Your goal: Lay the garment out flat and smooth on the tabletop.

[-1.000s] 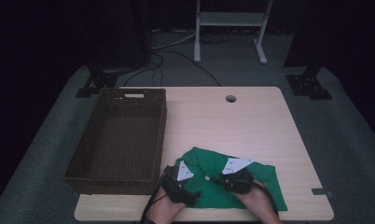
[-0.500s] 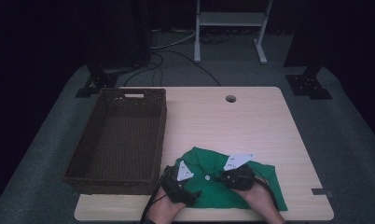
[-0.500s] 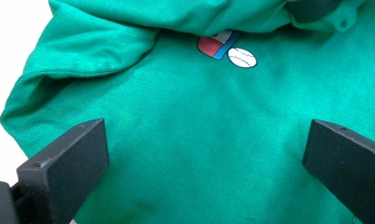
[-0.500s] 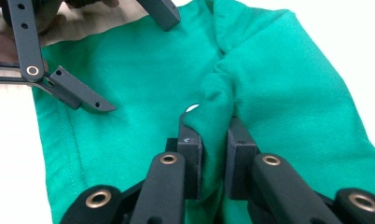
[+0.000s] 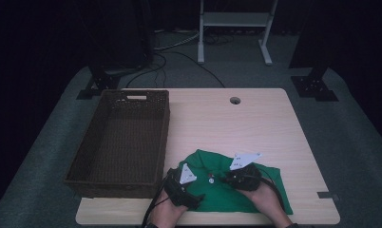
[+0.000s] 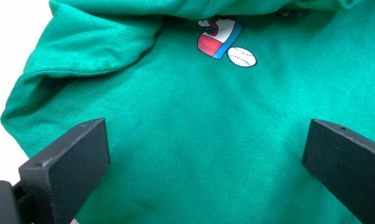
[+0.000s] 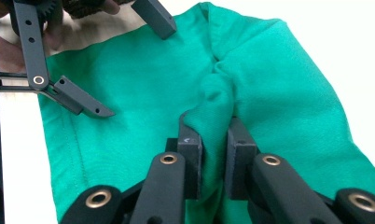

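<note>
A green shirt (image 5: 227, 197) lies crumpled on the near edge of the wooden table (image 5: 236, 123), with a small cartoon print (image 6: 220, 37) on its front. My left gripper (image 6: 206, 140) hovers open just over the flat cloth, with nothing between its jaws; in the high view it (image 5: 197, 186) sits at the shirt's left side. My right gripper (image 7: 213, 135) is shut on a raised fold of the green shirt (image 7: 279, 93), the cloth bunched between the pads. In the high view it (image 5: 225, 178) is over the shirt's middle. The right gripper view also has the open left gripper (image 7: 139, 72) farther off.
A dark wicker basket (image 5: 163, 137) stands on the table's left half, close beside the shirt and the left hand. A round cable hole (image 5: 235, 100) is near the far edge. Bare table stretches beyond and to the right of the shirt.
The right gripper has shifted slightly with the pinched fold. The left gripper has kept still.
</note>
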Motion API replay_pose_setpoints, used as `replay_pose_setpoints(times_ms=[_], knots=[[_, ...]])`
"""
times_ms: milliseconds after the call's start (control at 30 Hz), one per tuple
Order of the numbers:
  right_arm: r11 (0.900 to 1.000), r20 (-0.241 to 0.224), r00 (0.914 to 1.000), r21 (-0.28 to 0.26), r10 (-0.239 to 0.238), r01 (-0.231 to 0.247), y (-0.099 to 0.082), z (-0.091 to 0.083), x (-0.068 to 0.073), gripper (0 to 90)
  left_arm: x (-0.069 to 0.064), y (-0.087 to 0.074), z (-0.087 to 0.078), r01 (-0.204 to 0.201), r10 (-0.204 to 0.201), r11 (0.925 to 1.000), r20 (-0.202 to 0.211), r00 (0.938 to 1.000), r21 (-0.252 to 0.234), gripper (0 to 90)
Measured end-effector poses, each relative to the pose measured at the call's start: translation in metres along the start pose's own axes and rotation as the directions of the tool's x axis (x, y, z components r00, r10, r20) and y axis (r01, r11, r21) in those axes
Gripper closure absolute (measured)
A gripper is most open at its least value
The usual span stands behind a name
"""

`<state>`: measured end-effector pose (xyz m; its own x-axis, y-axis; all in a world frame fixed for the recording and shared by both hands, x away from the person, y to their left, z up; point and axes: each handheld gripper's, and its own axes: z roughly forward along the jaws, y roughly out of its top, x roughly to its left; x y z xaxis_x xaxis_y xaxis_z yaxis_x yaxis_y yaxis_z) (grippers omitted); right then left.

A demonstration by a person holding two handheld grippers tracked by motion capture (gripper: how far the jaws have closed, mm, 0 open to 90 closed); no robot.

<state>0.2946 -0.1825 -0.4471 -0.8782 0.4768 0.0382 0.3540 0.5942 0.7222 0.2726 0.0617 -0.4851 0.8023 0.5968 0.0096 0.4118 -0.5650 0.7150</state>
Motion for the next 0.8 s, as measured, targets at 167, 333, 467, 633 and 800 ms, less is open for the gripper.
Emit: replay_pose_setpoints(times_ms=[167,333,467,633,800], knots=[[1.0,-0.003,1.0,0.0,0.006,-0.006,0.002,-0.001,-0.001,80.3,0.0,0.0,0.0,0.0,0.0,1.0,0.0,1.0,0.0,0.0],[0.9998,-0.004,0.9999,-0.007,0.016,-0.016,0.004,-0.003,-0.004,80.3,0.0,0.0,0.0,0.0,0.0,1.0,0.0,1.0,0.0,0.0],[0.9996,-0.007,0.9997,-0.012,0.024,-0.024,0.005,-0.006,-0.006,80.3,0.0,0.0,0.0,0.0,0.0,1.0,-0.001,1.0,0.0,0.0],[0.9995,-0.013,0.9995,-0.016,0.028,-0.029,0.007,-0.008,-0.01,80.3,0.0,0.0,0.0,0.001,-0.001,1.0,-0.001,1.0,-0.001,0.0],[0.9994,-0.006,0.9996,-0.021,0.027,-0.027,0.01,-0.012,-0.013,80.3,0.0,0.0,0.0,0.0,0.0,1.0,-0.001,1.0,-0.001,0.0]])
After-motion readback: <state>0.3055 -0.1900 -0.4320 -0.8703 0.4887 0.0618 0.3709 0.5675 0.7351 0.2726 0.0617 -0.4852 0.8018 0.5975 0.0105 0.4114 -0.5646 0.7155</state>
